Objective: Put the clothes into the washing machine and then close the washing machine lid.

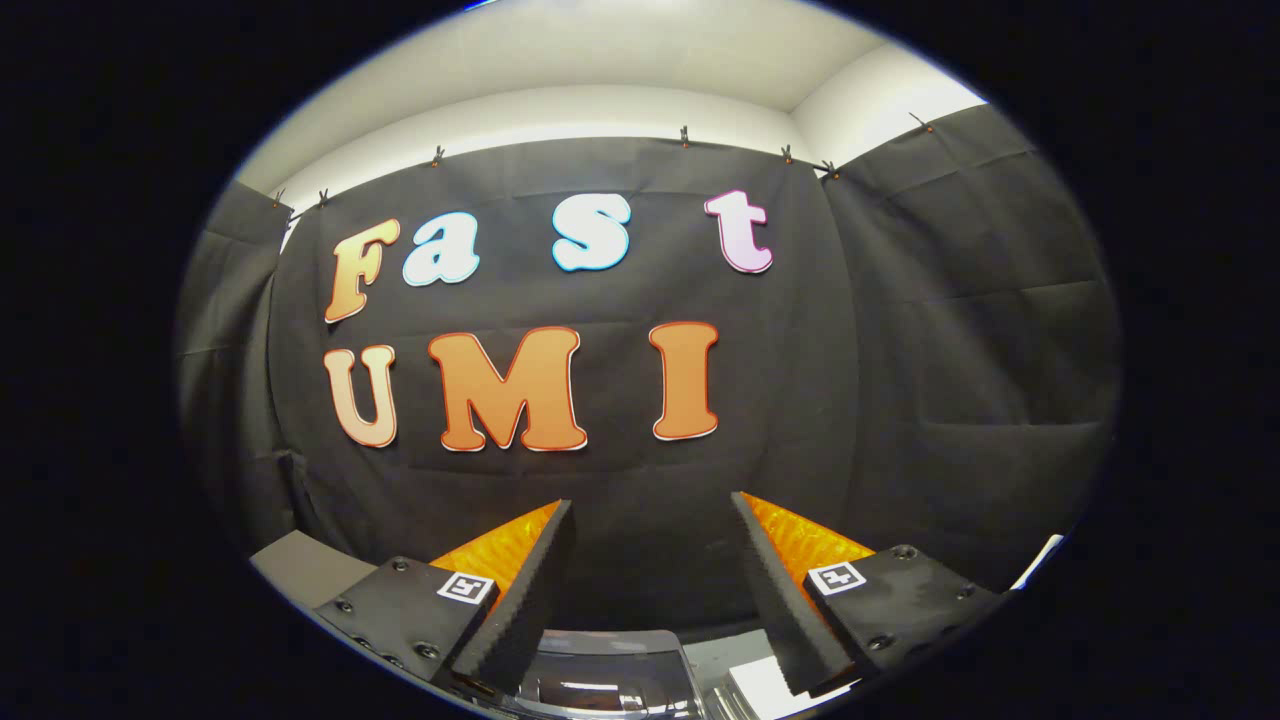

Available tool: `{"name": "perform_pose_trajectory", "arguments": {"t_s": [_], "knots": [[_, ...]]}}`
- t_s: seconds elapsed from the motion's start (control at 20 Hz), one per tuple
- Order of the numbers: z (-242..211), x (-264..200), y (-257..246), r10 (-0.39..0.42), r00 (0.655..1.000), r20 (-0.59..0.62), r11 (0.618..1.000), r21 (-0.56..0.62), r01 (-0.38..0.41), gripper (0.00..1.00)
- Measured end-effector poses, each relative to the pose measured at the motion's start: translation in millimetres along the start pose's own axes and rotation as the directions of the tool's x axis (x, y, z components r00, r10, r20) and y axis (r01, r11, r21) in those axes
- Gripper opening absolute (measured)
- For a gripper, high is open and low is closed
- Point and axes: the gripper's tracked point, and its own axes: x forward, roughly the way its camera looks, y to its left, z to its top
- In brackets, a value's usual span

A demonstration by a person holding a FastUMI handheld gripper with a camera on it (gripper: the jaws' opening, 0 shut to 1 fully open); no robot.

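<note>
My gripper is held up high and points at the booth's black cloth wall, its two fingers spread wide apart with nothing between them. Below the fingers, close to their bases, a glossy dark transparent surface shows, apparently the washing machine's lid; I cannot tell whether it stands up or lies down. A white part of the machine shows just right of it. Clothes are hidden from this angle.
A grey flat surface lies to the left of the left finger. The black cloth wall stands straight ahead and wraps round both sides, with a white wall and ceiling above it. A white edge shows at the far right.
</note>
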Motion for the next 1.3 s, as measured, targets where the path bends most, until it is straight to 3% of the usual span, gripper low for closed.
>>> {"name": "perform_pose_trajectory", "arguments": {"t_s": [0.6, 0.95, 1.3], "knots": [[-10, -54, 40, -0.046, 0.999, 0.004, 0.998, -0.036, 0.046, 0.98], [11, -82, 56, 0.001, 1.000, 0.015, 0.999, -0.036, -0.001, 0.99], [25, -98, 14, -0.006, 0.999, 0.054, 1.000, -0.006, 0.007, 0.98]]}}
